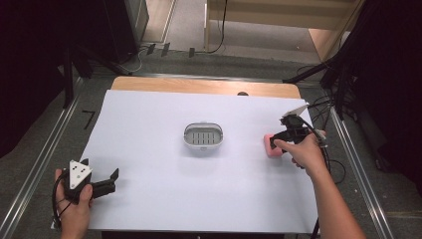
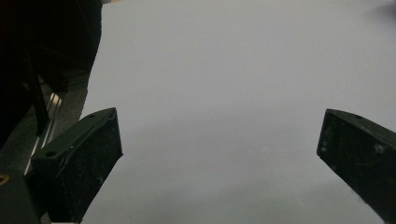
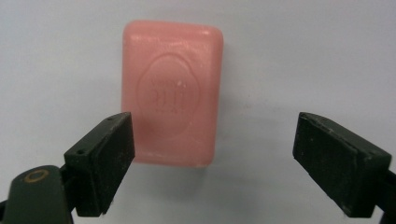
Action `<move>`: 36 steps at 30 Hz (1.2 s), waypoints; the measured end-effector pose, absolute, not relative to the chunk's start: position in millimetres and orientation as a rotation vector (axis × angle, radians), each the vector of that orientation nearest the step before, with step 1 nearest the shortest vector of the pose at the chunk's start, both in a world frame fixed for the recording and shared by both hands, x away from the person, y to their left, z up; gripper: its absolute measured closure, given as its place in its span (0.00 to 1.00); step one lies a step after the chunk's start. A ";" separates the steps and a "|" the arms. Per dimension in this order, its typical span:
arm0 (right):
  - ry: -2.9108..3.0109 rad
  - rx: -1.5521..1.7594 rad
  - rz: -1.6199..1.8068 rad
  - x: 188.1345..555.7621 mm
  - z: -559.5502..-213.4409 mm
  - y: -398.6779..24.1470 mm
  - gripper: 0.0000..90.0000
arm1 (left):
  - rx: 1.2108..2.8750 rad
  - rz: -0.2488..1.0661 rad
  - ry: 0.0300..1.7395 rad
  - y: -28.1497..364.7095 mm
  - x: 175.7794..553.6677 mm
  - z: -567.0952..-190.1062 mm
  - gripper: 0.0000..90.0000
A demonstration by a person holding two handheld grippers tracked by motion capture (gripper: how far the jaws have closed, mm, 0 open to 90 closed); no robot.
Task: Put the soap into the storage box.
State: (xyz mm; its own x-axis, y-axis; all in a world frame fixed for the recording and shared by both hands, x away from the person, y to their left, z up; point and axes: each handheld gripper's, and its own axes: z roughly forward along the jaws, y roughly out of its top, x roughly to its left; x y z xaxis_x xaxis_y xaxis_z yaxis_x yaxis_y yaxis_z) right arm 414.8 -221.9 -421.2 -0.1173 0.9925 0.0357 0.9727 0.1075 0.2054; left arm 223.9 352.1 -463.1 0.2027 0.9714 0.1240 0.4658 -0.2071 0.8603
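High view: one pink soap (image 1: 272, 146) near the right edge of the white sheet (image 1: 149, 199), one grey dish (image 1: 202, 135) at the sheet's middle, well apart from the soap. Right gripper (image 1: 284, 135) just above the soap, jaws apart, nothing held. Left gripper (image 1: 102, 181) near the lower left corner of the sheet, jaws wide, empty. Two grippers, two hands, one sheet.

Left gripper view: two black jaws far apart over bare sheet (image 2: 224, 93), nothing between. No risk here, as long as kept away from the work.

Right gripper view: one soap (image 3: 172, 93) flat on the sheet (image 3: 289, 56), long side running away from the camera, embossed mark on top. Gripper (image 3: 212, 154) not centred: left jaw overlapping the soap's near left corner, right jaw well off to the side, no pad pressing. Probably a risk if closed like this: push from one side only, soap sliding or turning on the smooth sheet instead of being caught. Grip too near the end also risky, soap being slippery and likely to squeeze out forward. Lowering without centring could land the left jaw on top of the bar.
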 end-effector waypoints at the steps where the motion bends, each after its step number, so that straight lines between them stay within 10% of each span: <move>1: 2.237 2.030 0.291 417.3 -420.6 -217.8 0.16 | 1.784 0.923 1.345 352.0 223.9 -463.2 0.01; 17: 2.136 2.228 0.287 431.1 -424.1 -200.8 0.38 | 1.790 0.918 1.343 351.8 224.1 -463.3 0.01; 36: 2.094 2.243 0.179 436.5 -435.5 -192.3 0.42 | 1.795 0.918 1.341 351.3 224.3 -463.4 0.01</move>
